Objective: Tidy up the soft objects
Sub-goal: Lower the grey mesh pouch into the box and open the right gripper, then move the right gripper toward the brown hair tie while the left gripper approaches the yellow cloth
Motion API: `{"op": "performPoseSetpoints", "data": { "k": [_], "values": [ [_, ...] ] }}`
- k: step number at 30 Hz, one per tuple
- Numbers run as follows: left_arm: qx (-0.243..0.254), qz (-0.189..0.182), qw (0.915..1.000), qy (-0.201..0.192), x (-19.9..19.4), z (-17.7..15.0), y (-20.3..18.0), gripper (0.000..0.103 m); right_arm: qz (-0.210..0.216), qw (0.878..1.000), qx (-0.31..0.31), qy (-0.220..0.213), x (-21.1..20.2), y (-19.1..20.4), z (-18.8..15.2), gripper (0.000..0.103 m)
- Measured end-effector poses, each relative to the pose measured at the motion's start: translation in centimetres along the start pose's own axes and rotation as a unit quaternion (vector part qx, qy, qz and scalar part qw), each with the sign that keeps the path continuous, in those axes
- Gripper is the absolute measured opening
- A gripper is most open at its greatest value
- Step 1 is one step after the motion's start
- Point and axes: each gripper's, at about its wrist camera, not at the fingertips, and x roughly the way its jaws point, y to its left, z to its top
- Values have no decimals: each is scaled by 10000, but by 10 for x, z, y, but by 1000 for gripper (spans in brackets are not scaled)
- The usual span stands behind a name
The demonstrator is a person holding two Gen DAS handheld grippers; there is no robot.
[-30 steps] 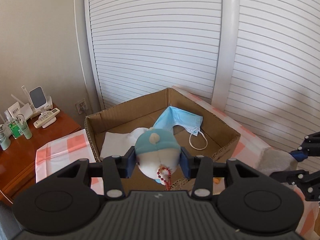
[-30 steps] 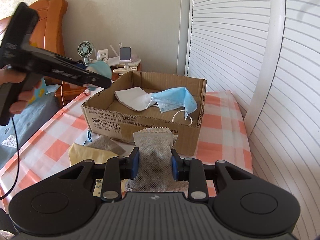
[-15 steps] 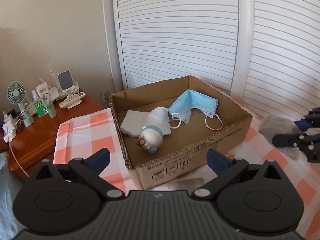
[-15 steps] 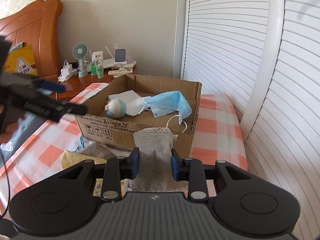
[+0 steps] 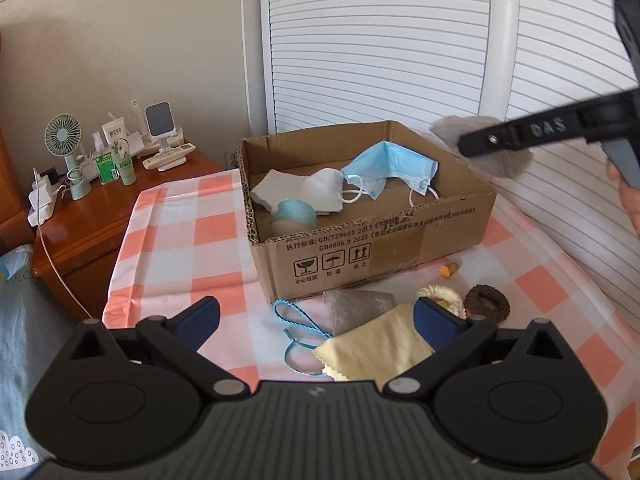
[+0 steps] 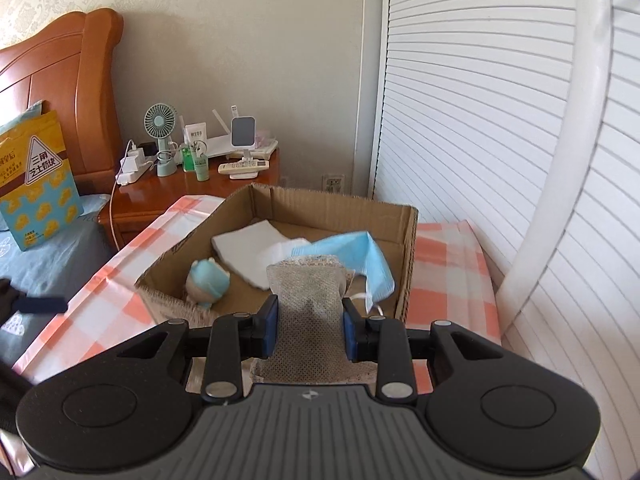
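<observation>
A cardboard box (image 5: 400, 248) stands on the checked cloth and holds a blue face mask (image 5: 390, 170), a white mask (image 5: 308, 192) and a small blue plush toy (image 5: 294, 216). My left gripper (image 5: 316, 322) is open and empty, low over a yellow cloth (image 5: 376, 350), a grey pouch (image 5: 354, 308) and a blue cord (image 5: 296, 326) in front of the box. My right gripper (image 6: 308, 330) is shut on a grey mesh cloth (image 6: 310, 312) and holds it above the box's near right rim (image 6: 406, 292); the cloth also shows in the left wrist view (image 5: 464, 132).
A brown hair tie (image 5: 488, 304), a fluffy cream ring (image 5: 442, 298) and a small orange piece (image 5: 448, 270) lie right of the box front. A wooden nightstand (image 5: 108, 204) with a fan, bottles and a remote stands left. White louvered doors (image 5: 380, 40) are behind.
The left gripper let the plush toy go into the box, opened and drew back toward the front of the box. The right gripper rose with the grey cloth and moved over the box.
</observation>
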Motion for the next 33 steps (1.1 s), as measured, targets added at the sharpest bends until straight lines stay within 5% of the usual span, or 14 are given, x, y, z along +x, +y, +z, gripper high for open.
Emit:
{"op": "performPoseSetpoints", "data": {
  "k": [5, 6, 8, 10, 33],
  "values": [
    [-31, 19, 10000, -24, -7, -7, -2, 102, -21, 10000, -17, 20, 33, 0, 30, 43],
    [-52, 29, 10000, -20, -8, -8, -1, 102, -82, 10000, -33, 1, 40, 0, 36, 50],
    [-64, 76, 9999, 15, -9, -10, 2, 102, -230, 9997, -40, 53, 51, 0, 43, 95],
    [-47, 136, 9999, 51, -10, -12, 5, 102, -306, 9995, -45, 50, 54, 0, 43, 103],
    [52, -303, 9995, 80, -13, -27, -9, 102, -774, 9931, 713, 522, 16, -3, -75, 103]
  ]
}}
